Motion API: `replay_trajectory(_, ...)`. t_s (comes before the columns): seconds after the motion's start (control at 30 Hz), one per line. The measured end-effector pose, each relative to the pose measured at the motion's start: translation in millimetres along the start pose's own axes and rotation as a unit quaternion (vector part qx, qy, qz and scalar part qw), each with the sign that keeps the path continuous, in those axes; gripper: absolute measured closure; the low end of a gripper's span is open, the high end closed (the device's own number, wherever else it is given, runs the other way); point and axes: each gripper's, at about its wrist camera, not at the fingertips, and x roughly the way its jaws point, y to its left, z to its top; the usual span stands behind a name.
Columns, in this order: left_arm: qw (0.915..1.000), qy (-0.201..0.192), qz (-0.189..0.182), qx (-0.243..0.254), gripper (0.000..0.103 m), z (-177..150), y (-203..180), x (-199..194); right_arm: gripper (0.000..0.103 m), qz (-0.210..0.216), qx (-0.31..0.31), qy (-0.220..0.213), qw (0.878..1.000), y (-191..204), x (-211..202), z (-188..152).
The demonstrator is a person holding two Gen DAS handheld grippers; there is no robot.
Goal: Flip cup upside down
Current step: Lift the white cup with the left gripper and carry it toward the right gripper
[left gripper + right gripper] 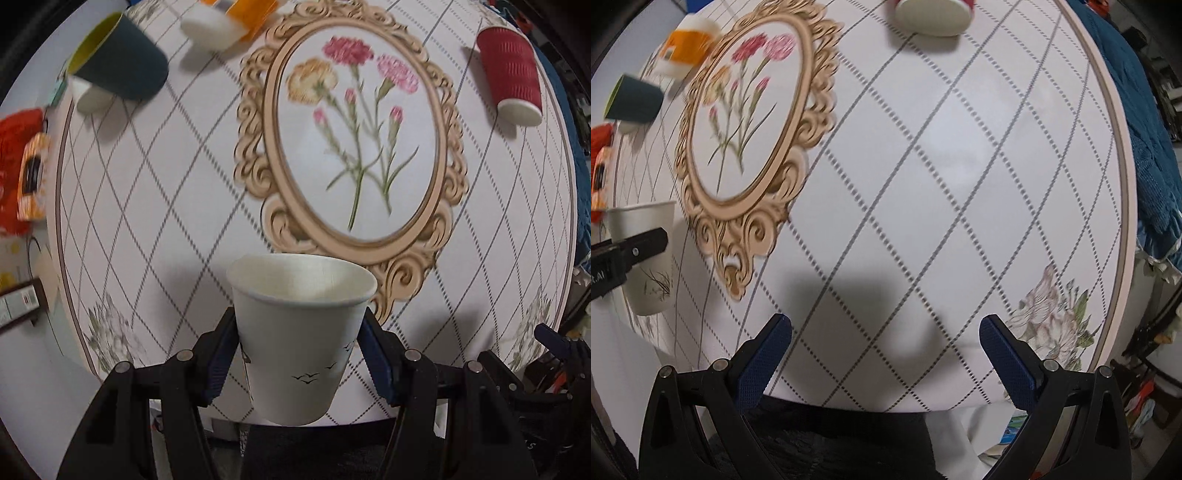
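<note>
My left gripper is shut on a white paper cup printed with small black birds, its blue pads pressing both sides. The cup hangs above the near edge of the table with its open mouth toward the table top. In the right wrist view the same white cup shows at the far left with a black finger of the left gripper across it. My right gripper stands open over the patterned cloth with nothing between its fingers.
A round table carries a cloth with a framed flower print. A red ribbed cup lies at the far right, a dark teal cup far left, an orange and white cup at the back. Blue fabric borders the right edge.
</note>
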Motion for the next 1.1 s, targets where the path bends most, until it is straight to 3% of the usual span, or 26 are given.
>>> replay_trajectory(0.27, 0.9996, 0.024, -0.011, -0.004, 0.042, -18.0, 1.0, 26.2, 0.000, -0.003, 0.000, 0.012, 1.000, 13.7, 14.2, -27.4)
replay_trajectory(0.6, 0.9986, 0.025, -0.043, -0.019, 0.042, -18.0, 10.0, 53.8, 0.000, -0.023, 0.019, 0.022, 0.999, 14.1, 26.6, -24.5)
replay_trajectory(0.93, 0.9982, 0.024, -0.054, -0.010, 0.040, 15.6, 0.1, 37.3, 0.000, -0.027, 0.033, 0.020, 0.999, 8.0, 26.2, -29.9)
replay_trajectory(1.1, 0.9982, 0.028, -0.052, -0.006, 0.038, 10.6, -17.9, 32.4, 0.000, -0.028, 0.038, 0.020, 0.999, 12.4, 23.5, -22.1)
